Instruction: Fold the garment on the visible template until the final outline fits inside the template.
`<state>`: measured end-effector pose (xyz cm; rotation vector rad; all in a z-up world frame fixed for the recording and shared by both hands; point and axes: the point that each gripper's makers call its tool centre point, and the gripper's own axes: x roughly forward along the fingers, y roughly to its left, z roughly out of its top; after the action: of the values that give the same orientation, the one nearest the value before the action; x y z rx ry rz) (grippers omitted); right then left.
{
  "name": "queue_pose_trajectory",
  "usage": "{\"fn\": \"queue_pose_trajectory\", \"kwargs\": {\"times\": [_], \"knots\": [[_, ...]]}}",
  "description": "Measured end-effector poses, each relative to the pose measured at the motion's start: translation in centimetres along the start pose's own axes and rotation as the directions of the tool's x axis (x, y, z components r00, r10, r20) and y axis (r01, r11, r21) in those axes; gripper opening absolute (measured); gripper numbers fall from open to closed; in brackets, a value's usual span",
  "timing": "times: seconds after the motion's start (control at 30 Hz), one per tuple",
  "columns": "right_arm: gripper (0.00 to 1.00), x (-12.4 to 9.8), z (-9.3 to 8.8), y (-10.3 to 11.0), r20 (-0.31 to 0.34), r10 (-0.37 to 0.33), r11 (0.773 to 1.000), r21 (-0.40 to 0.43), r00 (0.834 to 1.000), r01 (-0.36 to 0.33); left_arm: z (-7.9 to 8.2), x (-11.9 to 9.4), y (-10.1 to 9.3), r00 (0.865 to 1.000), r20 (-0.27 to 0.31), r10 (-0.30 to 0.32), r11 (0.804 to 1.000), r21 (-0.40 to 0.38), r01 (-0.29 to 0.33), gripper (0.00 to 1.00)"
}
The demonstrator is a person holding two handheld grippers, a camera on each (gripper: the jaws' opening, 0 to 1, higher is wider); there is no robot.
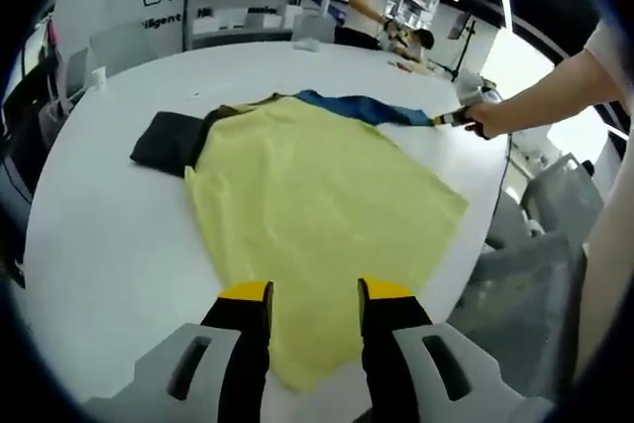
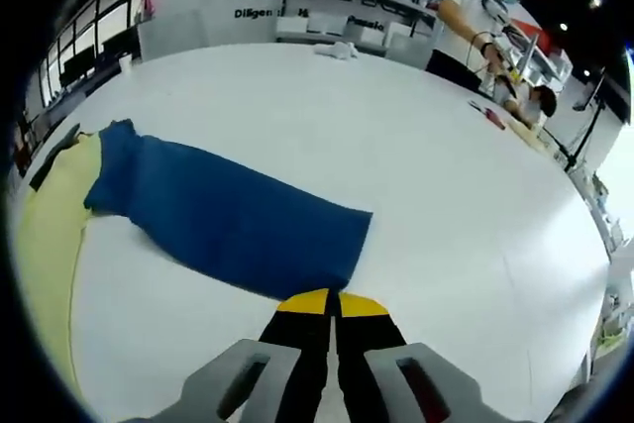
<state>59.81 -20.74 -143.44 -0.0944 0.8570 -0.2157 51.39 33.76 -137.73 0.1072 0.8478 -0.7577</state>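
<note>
On white table (image 1: 109,235), right hand-held gripper (image 2: 326,302) pinching blue garment (image 2: 223,215) edge

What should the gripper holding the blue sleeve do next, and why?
Probably the right gripper, shut on the edge of the blue sleeve, should carry it over the yellow garment: the sleeve lies stretched out flat on the white table.

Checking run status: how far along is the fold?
Early. The yellow sheet lies flat on the table. The right gripper is shut on the blue garment, which is stretched out and only narrowly folded. The left gripper hovers open over the sheet. The remaining folds are left.
</note>
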Motion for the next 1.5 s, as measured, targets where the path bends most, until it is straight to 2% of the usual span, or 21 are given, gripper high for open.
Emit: {"fn": "queue_pose_trajectory", "kwargs": {"times": [0.23,0.33,0.47,0.53,0.6,0.93,1.03,1.17,1.27,1.33,1.5], "knots": [[0.0,-1.3,-1.6,-0.7,-0.008,-0.059,0.998,0.021,0.998,0.059,0.0,-0.2,-0.3,1.0,0.002,-0.005,1.0,0.009,0.005,0.33],[0.0,-1.5,-2.1,-0.7,-0.012,-0.053,0.998,0.022,0.999,0.053,0.0,-0.4,-0.5,1.0,0.004,-0.008,1.0,0.012,0.008,0.32],[0.0,-1.5,-1.8,-0.8,-0.005,-0.045,0.999,0.014,0.999,0.045,0.0,-0.5,-0.6,1.0,0.006,-0.009,1.0,0.015,0.009,0.32],[0.0,-1.2,-1.5,-0.6,0.001,-0.017,1.0,0.021,1.0,0.017,0.0,-0.6,-0.7,1.0,0.007,-0.01,1.0,0.018,0.01,0.32],[0.0,-1.1,-1.2,-0.8,-0.005,-0.022,1.0,-0.011,1.0,0.022,-0.1,-0.6,-0.8,1.0,0.005,-0.01,1.0,0.019,0.01,0.32],[0.0,0.5,1.0,-1.7,-0.006,-0.024,0.999,-0.04,1.0,0.024,-0.7,-0.5,-1.0,1.0,-0.017,-0.01,1.0,0.021,0.011,0.32],[0.0,0.7,1.1,-2.2,-0.016,-0.034,0.999,-0.024,0.999,0.034,-0.6,-0.4,-0.9,1.0,-0.02,-0.009,1.0,0.02,0.009,0.32],[0.0,0.6,0.1,-2.5,-0.055,-0.058,0.998,-0.015,0.997,0.057,-0.3,0.1,-1.1,1.0,-0.019,-0.014,1.0,0.017,0.014,0.32],[0.0,0.6,-0.5,-2.3,-0.05,-0.051,0.999,-0.013,0.997,0.051,0.1,0.4,-1.3,1.0,-0.017,-0.021,1.0,0.022,0.021,0.32],[0.0,0.6,-0.3,-2.2,-0.029,-0.041,0.999,-0.023,0.999,0.041,0.2,0.4,-1.3,1.0,-0.015,-0.024,0.999,0.024,0.024,0.32],[0.0,1.0,0.3,-2.7,-0.028,-0.034,0.999,-0.037,0.999,0.033,0.1,0.3,-1.1,1.0,-0.019,-0.024,0.999,0.027,0.025,0.32]]}}
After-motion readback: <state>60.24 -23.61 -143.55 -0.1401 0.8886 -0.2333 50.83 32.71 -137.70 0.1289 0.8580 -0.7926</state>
